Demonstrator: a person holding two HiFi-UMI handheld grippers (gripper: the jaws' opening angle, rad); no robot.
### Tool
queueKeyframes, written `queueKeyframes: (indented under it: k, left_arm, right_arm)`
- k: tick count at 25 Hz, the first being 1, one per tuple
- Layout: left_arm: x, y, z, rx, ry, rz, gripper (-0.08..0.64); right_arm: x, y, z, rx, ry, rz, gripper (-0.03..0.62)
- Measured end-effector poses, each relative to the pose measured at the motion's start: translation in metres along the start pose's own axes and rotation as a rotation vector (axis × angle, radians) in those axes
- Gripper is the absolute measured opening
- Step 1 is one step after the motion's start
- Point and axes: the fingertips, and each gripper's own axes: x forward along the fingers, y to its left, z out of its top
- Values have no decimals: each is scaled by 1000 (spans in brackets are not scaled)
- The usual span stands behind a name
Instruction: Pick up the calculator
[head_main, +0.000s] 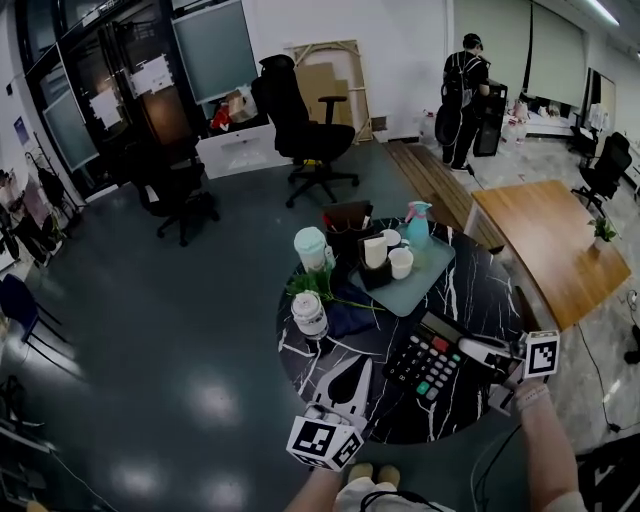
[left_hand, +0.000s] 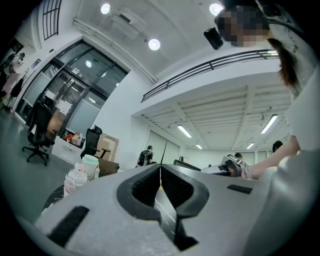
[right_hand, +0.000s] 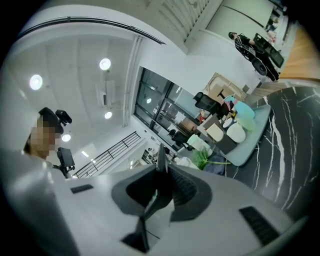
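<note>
The calculator (head_main: 428, 360), black with pale and coloured keys, lies flat on the round black marble table (head_main: 480, 290) near its front edge. My right gripper (head_main: 463, 345) hangs just above the calculator's right end, pointing left, jaws shut with nothing between them; its tips meet in its own view too (right_hand: 161, 161). My left gripper (head_main: 360, 370) hovers over the table's front, just left of the calculator and apart from it. In the left gripper view its jaws (left_hand: 161, 168) are shut and hold nothing, and the right gripper (left_hand: 232, 165) shows beyond them. Neither gripper view shows the calculator.
Behind the calculator a pale tray (head_main: 432, 283) carries white cups and a teal spray bottle (head_main: 418, 222). A white bottle (head_main: 310, 315), a mint-lidded tumbler (head_main: 311, 247), a green plant and a blue cloth (head_main: 350, 312) crowd the table's left. A wooden table (head_main: 560, 240) stands right; office chairs and a person (head_main: 465, 95) are farther off.
</note>
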Motion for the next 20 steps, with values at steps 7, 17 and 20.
queueKeyframes:
  k: [7, 17, 20]
  left_arm:
    - [4, 0, 0, -10, 0, -6, 5]
    - [1, -3, 2, -7, -3, -1, 5]
    - [0, -3, 2, -8, -6, 1, 5]
  right_arm:
    - [3, 5, -3, 51, -52, 26, 55]
    - [4, -1, -1, 57, -58, -15, 55]
    - [8, -1, -5, 62, -53, -10, 55]
